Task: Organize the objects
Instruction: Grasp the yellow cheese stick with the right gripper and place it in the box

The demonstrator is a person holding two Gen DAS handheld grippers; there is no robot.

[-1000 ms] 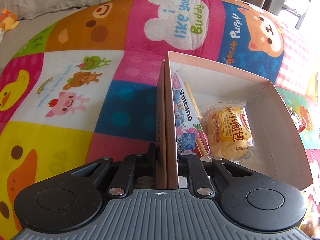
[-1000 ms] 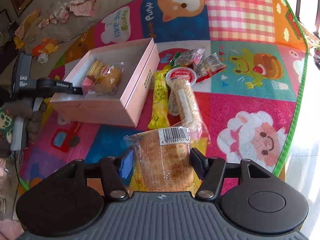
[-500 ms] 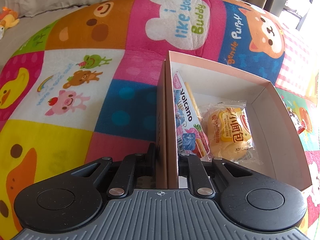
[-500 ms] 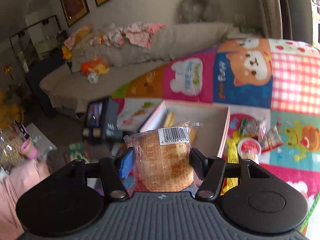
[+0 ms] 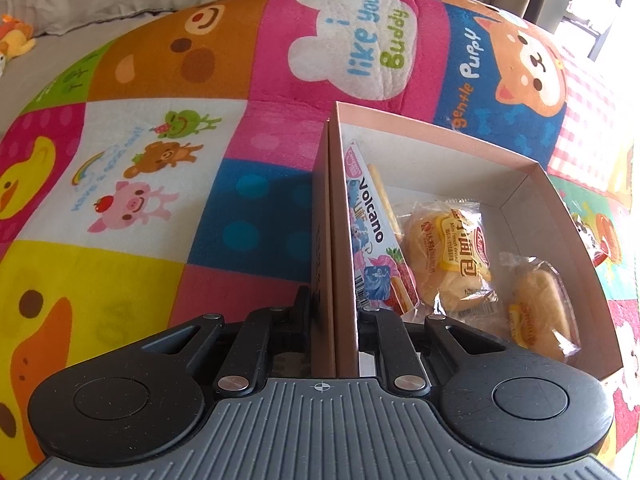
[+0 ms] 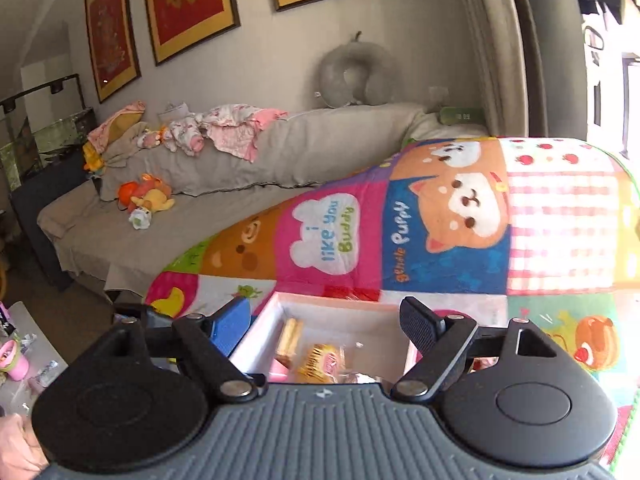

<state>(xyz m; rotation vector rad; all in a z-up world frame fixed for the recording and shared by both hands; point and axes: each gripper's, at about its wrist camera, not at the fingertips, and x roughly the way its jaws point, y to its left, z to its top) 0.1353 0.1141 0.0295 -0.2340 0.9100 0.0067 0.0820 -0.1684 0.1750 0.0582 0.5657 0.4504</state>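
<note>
A pink cardboard box (image 5: 532,184) lies on a colourful animal play mat. My left gripper (image 5: 334,304) is shut on the box's left wall. Inside the box lie a Volcano snack pack (image 5: 370,232), a wrapped bread bun (image 5: 448,256) and a second wrapped bun (image 5: 540,312) at the right. My right gripper (image 6: 326,320) is open and empty, held above the box (image 6: 340,314), with the snacks (image 6: 320,362) showing below between its fingers.
The play mat (image 5: 240,80) spreads all around the box. A grey sofa (image 6: 200,200) with clothes and a plush toy stands beyond the mat. More snack packets (image 5: 600,240) lie on the mat to the right of the box.
My right gripper carried a wrapped bun over the box, opened and let it go. The bun now lies in the right side of the box. My left gripper kept its hold.
</note>
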